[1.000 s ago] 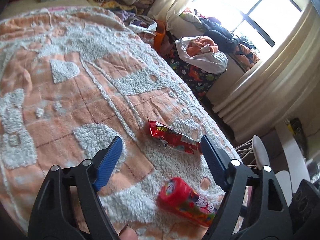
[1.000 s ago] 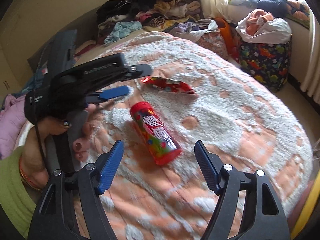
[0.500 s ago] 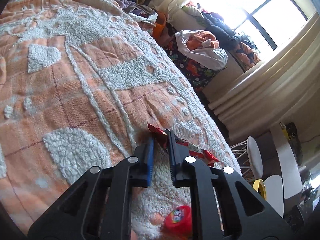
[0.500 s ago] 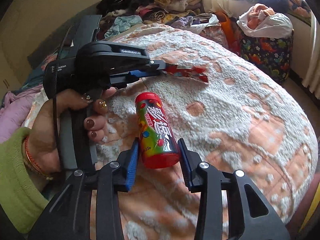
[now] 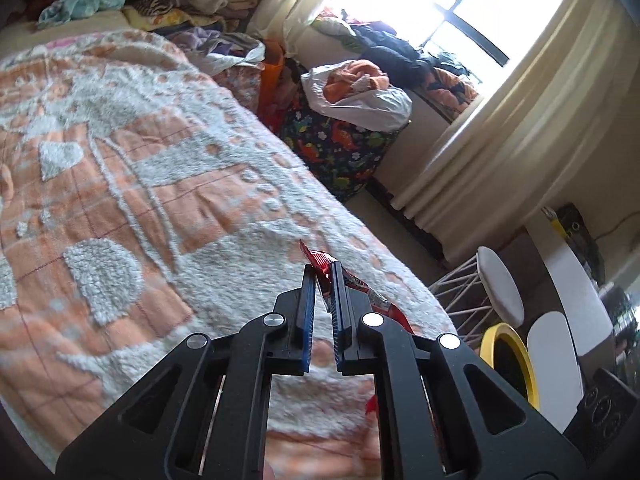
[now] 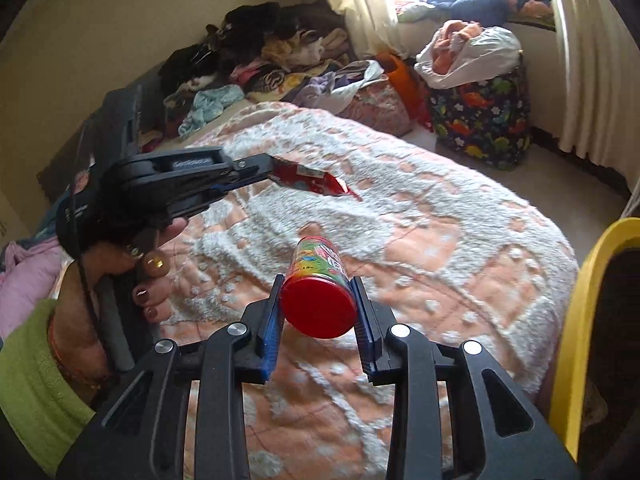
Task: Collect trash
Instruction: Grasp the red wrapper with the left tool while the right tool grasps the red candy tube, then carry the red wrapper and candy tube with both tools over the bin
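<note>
My left gripper [image 5: 323,270] is shut on a red candy wrapper [image 5: 372,300] and holds it lifted above the bed; most of the wrapper hangs behind the right finger. In the right wrist view the left gripper [image 6: 268,168] shows with the wrapper [image 6: 314,182] sticking out to the right. My right gripper [image 6: 318,286] is shut on a red candy tube [image 6: 318,300], its red cap facing the camera, held above the orange and white blanket [image 6: 420,216].
A yellow-rimmed bin [image 6: 580,320] stands at the bed's right edge, also seen in the left wrist view [image 5: 516,364]. A dinosaur-print bag [image 5: 340,148] with a white bag of clothes stands by the window. Clothes pile [image 6: 272,52] lies at the bed's far end. White stools [image 5: 500,284] stand beside the bed.
Both grippers have lifted off the blanket: the left with the wrapper, the right with the tube, now tilted cap-first toward the camera. The yellow bin has come into view.
</note>
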The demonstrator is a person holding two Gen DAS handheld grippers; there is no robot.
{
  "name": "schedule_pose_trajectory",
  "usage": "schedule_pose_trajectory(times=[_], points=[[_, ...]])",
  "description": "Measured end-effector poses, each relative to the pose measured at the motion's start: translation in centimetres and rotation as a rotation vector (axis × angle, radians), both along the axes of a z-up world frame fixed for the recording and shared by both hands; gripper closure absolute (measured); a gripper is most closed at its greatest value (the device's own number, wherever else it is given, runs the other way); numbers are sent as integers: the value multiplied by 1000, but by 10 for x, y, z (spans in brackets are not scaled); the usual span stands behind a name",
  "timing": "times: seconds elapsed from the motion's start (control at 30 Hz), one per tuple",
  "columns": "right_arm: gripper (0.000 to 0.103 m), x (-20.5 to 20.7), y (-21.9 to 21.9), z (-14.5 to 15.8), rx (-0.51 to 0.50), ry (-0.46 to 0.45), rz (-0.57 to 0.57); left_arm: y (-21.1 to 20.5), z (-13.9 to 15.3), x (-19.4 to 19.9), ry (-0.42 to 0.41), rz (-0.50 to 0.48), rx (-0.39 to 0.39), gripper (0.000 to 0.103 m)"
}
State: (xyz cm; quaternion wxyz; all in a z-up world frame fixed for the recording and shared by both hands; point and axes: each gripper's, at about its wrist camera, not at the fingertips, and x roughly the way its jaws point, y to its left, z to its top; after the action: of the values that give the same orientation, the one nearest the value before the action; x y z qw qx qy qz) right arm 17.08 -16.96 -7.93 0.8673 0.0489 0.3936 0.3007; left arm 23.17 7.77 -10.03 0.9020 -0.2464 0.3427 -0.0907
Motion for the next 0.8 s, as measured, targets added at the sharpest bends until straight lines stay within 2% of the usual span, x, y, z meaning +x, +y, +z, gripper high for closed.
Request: schedule_pose_trajectory(times=[0.4, 0.8], points=[[73, -16, -93, 36, 75, -65, -200, -80, 30, -17, -75, -159, 85, 99], [73, -25, -163, 44, 111, -76, -357, -132, 41, -30, -110, -266, 138, 99]])
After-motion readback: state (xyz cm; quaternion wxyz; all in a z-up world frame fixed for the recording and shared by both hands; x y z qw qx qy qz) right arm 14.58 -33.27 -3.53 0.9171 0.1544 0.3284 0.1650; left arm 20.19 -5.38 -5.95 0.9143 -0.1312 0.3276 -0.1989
